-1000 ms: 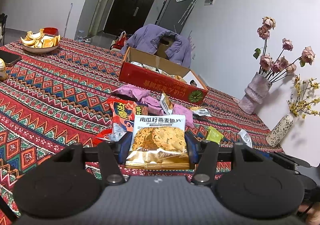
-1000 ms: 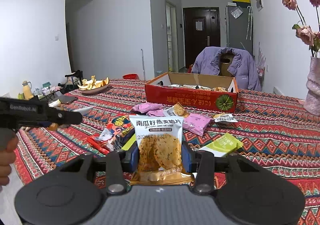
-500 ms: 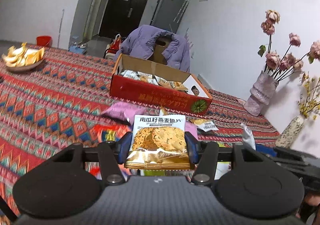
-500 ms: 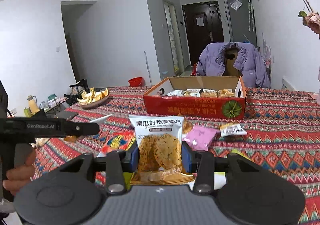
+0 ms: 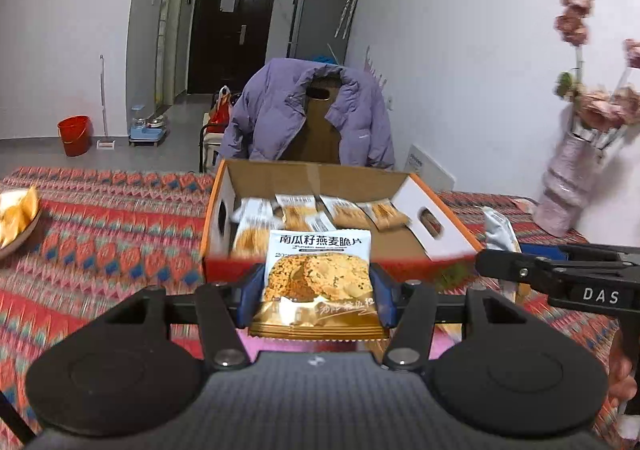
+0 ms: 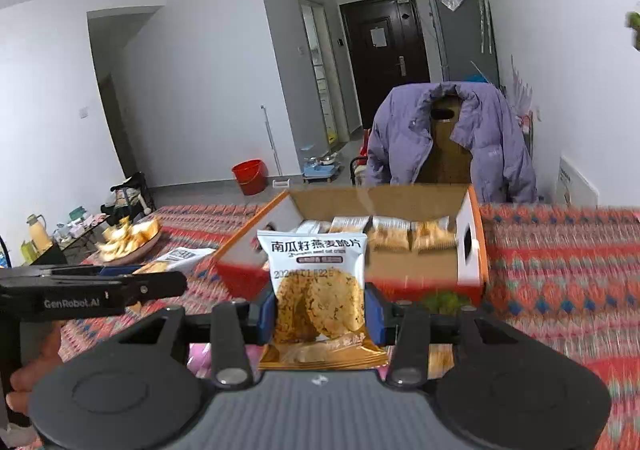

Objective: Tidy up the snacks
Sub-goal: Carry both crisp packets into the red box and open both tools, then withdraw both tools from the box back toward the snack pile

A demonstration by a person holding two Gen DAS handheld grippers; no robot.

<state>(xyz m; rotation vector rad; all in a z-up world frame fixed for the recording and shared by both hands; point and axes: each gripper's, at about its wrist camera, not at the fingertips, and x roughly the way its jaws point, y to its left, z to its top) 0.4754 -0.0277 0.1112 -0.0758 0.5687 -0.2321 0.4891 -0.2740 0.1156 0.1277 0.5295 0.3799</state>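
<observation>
The fingers of the left gripper (image 5: 318,300) are closed on a cookie packet (image 5: 318,282), which is held upright by its side edges between the blue pads. A second cookie packet (image 6: 320,298) is clamped the same way by the right gripper (image 6: 322,320), whose fingers pinch it enough to bow it slightly. An open cardboard box (image 5: 436,223) is seen at twelve o'clock from both packets, resting on the patterned tablecloth (image 5: 112,234). Similar packets (image 5: 296,211) are lined up along its far wall, and bare floor is left in the near half. The right gripper is also seen at three o'clock in the left view, so the two are judged to be side by side at the near rim of the box.

The step in hand is judged to be the carrying of both packets to the box. For the next move, each packet would need to be brought over the near wall, lowered onto the bare floor in front of the row, and only then released, with the two grippers kept apart.
</observation>
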